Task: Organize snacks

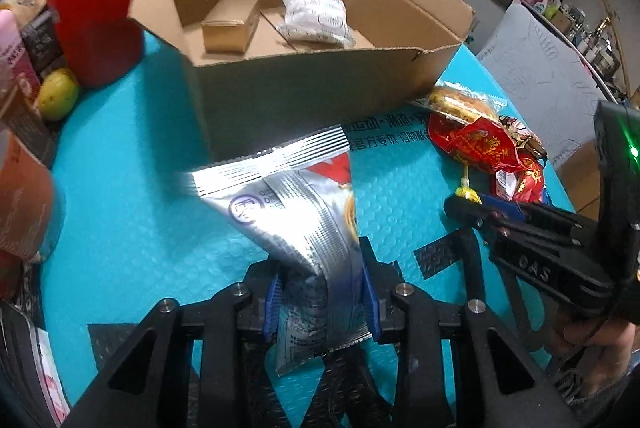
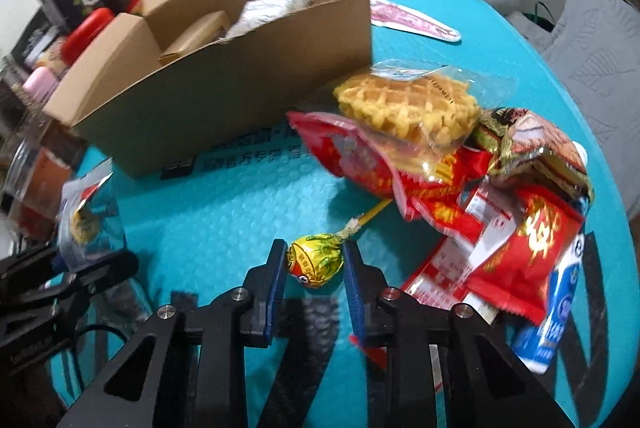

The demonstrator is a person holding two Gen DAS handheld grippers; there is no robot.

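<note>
A teal mat [image 1: 120, 196] covers the table, and an open cardboard box [image 1: 304, 84] sits at its far side, flaps up, with a small brown carton [image 1: 230, 24] and a white packet [image 1: 316, 18] lying inside.

Right of the box, a pile of snacks crowds the mat: a wrapped waffle [image 2: 408, 108] on top, red packets [image 2: 360, 160] beneath, a blue-and-white pack [image 2: 560, 312] at the near edge. Between the pile and the box front the mat lies bare.

The left gripper [image 1: 322, 292] is pressed onto a silver packet [image 1: 296, 208], pinching its lower part between the blue pads. The packet stands up from the jaws, its long axis leaning up and left towards the box, crimped top edge uppermost.

The right gripper [image 2: 314, 264] is pinched on a lollipop [image 2: 316, 260], pads against either side of its yellow-green wrapped head. The lollipop lies on the mat just left of the pile; its yellow stick points away up-right, its end under a red packet.
</note>
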